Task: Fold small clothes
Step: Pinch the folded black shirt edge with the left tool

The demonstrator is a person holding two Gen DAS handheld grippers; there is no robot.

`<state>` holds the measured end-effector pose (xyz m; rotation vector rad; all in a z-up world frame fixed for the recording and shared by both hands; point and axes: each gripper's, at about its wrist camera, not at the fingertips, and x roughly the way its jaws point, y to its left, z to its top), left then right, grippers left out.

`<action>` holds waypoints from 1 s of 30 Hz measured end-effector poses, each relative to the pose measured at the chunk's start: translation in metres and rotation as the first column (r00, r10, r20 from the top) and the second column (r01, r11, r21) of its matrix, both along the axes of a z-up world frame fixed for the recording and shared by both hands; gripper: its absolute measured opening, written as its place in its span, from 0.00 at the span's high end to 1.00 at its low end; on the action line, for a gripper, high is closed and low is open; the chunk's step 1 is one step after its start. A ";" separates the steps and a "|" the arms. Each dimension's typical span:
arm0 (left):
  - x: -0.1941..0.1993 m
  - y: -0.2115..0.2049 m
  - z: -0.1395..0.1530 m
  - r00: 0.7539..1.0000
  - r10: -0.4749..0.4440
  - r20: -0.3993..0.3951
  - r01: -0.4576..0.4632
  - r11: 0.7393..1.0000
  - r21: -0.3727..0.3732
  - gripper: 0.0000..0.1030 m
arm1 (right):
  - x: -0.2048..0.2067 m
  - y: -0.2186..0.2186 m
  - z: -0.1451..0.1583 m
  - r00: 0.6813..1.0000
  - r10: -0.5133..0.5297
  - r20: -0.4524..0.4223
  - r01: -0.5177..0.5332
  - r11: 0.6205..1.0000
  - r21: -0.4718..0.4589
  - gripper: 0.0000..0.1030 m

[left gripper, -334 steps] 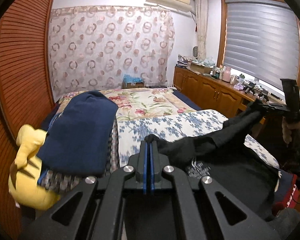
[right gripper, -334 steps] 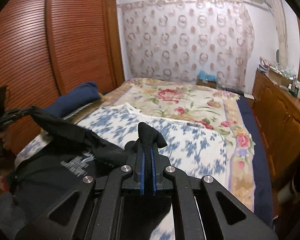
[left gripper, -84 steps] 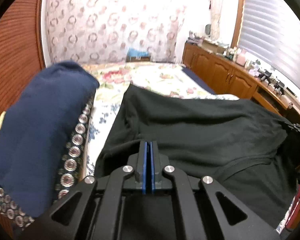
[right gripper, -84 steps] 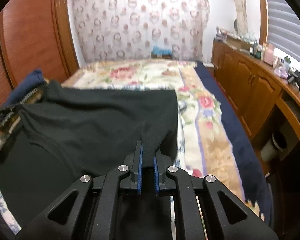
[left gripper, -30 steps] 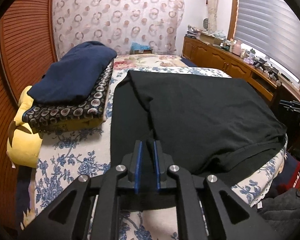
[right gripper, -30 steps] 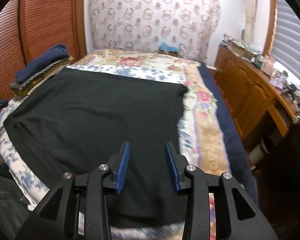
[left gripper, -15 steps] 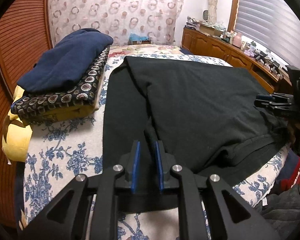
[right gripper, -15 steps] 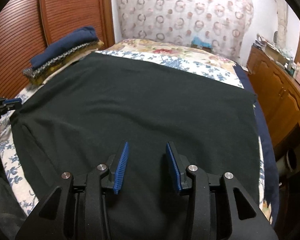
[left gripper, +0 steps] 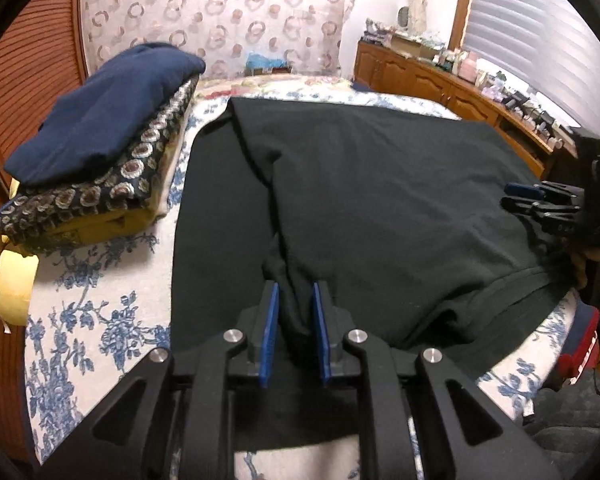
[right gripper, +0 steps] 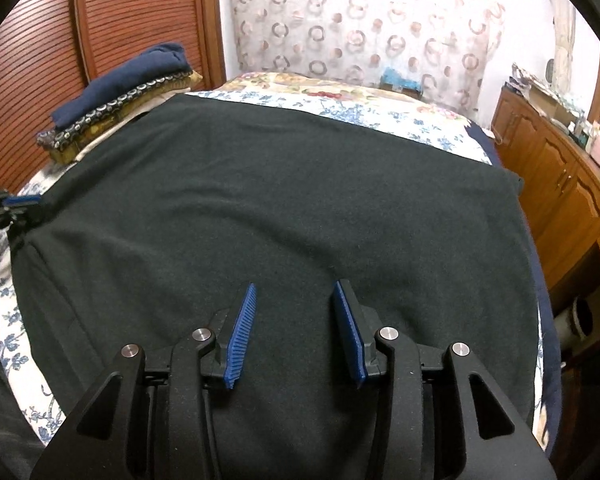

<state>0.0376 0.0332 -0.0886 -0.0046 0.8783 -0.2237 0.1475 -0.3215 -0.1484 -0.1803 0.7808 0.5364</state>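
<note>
A black garment (left gripper: 380, 184) lies spread flat on the bed, and it fills the middle of the right wrist view (right gripper: 284, 208). My left gripper (left gripper: 294, 300) is open, its blue pads on either side of a raised fold of the garment near its front left edge. My right gripper (right gripper: 294, 300) is open wide and empty, just above the garment's front right part. The right gripper also shows at the right edge of the left wrist view (left gripper: 540, 200). The left gripper shows at the left edge of the right wrist view (right gripper: 4, 208).
A stack of folded clothes (left gripper: 96, 148), navy on top, sits at the bed's left by a wooden slatted wardrobe (right gripper: 32, 60). The floral bedspread (left gripper: 80, 304) shows around the garment. A wooden cabinet (right gripper: 564, 184) runs along the right. A patterned curtain (left gripper: 220, 12) hangs behind.
The garment has been laid flat on the bed. Both grippers let go of it and opened. The left gripper has moved forward around a fold, its jaws a little wider than half a second ago.
</note>
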 end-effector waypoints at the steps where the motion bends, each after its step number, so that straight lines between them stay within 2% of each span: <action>1: 0.002 0.000 -0.002 1.000 0.007 -0.010 -0.006 1.000 0.005 0.85 | 0.000 0.000 0.000 1.000 0.000 -0.001 0.000 1.000 0.005 0.60; 5: 0.006 0.003 -0.003 1.000 0.019 -0.002 -0.019 1.000 0.003 0.82 | 0.000 0.000 0.000 1.000 -0.002 -0.004 0.002 1.000 0.017 0.60; 11: 0.004 0.013 -0.007 0.999 0.046 0.016 -0.047 0.998 0.033 0.66 | 0.000 -0.001 0.000 1.000 -0.003 -0.005 0.003 1.000 0.024 0.60; 18: 0.005 0.030 -0.007 0.998 0.056 -0.010 -0.057 0.998 -0.016 0.64 | -0.001 -0.001 0.000 1.000 -0.004 -0.005 0.004 1.000 0.028 0.60; 30: 0.007 0.034 -0.007 0.998 0.059 -0.024 -0.059 0.998 0.009 0.64 | -0.001 -0.002 0.002 1.000 -0.004 -0.007 0.004 0.999 0.033 0.60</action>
